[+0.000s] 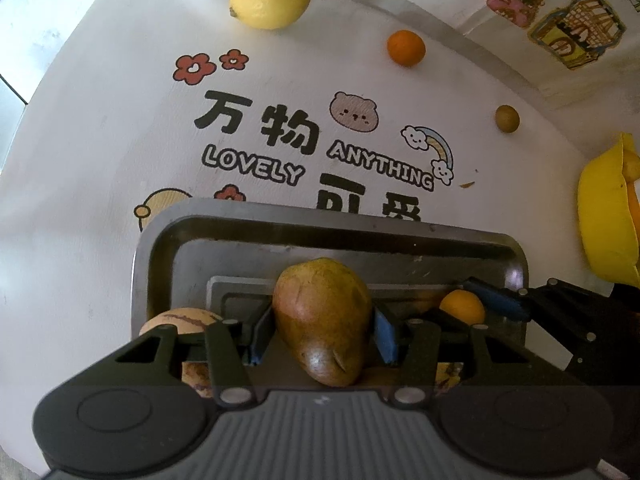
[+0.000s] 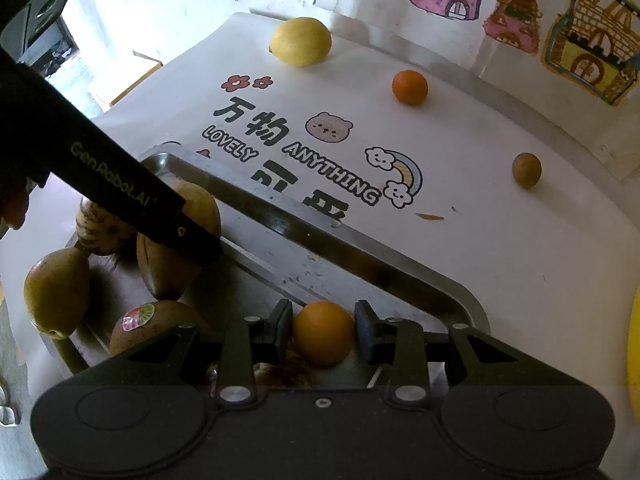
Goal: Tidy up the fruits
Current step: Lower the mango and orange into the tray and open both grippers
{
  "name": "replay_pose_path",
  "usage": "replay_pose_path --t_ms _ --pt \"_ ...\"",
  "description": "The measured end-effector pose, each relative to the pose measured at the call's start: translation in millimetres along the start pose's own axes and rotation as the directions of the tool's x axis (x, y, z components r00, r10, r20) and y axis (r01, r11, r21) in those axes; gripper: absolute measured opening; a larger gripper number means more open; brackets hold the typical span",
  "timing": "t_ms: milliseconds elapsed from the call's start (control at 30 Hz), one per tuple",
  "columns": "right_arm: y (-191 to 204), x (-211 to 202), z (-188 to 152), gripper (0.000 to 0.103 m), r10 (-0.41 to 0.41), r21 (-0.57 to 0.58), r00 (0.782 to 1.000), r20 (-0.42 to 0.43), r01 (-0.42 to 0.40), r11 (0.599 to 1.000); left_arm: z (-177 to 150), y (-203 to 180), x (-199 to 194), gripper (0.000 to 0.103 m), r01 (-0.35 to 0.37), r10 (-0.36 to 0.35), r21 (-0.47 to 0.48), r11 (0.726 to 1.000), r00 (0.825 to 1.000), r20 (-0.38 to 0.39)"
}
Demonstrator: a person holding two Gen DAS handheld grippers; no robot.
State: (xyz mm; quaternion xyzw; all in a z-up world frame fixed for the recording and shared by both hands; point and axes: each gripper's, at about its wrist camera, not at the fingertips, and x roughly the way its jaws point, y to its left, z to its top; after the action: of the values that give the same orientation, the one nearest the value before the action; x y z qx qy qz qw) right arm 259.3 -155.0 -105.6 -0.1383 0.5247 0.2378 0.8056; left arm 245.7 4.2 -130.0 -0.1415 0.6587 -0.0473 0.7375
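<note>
My left gripper (image 1: 324,332) is shut on a brown-green pear (image 1: 320,312), its blue pads pressing both sides, just over the steel tray (image 1: 320,232). The right wrist view shows that same pear (image 2: 168,272) under the left gripper's black body (image 2: 120,196). A small orange (image 2: 324,332) sits low in the tray's near right corner (image 2: 460,304) with my right gripper (image 2: 324,320) shut on it, both pads touching its sides. In the tray lie a striped fruit (image 2: 104,228), a green pear (image 2: 56,292) and a stickered kiwi (image 2: 156,324).
On the white printed table lie a lemon (image 2: 300,42), an orange (image 2: 409,87) and a small brown round fruit (image 2: 526,170). A yellow bowl (image 1: 608,216) stands at the right edge. A wall with house drawings (image 2: 592,48) rises behind.
</note>
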Motion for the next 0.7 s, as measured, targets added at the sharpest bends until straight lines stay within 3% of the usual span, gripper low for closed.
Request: replay_pose_path --t_ms 267,700 --pt "-2 -5 -4 0.049 -0.002 0.02 1.0 0.011 0.002 1.0 0 -6 -1 0.056 -0.005 0.005 0.002 1.0 1.0 -0.002" --pt "-9 -38 -20 0.077 -0.036 0.087 0.998 0.056 0.031 0.996 -19 -9 -18 0.074 0.029 -0.029 -0.034 0.999 1.0 0.009"
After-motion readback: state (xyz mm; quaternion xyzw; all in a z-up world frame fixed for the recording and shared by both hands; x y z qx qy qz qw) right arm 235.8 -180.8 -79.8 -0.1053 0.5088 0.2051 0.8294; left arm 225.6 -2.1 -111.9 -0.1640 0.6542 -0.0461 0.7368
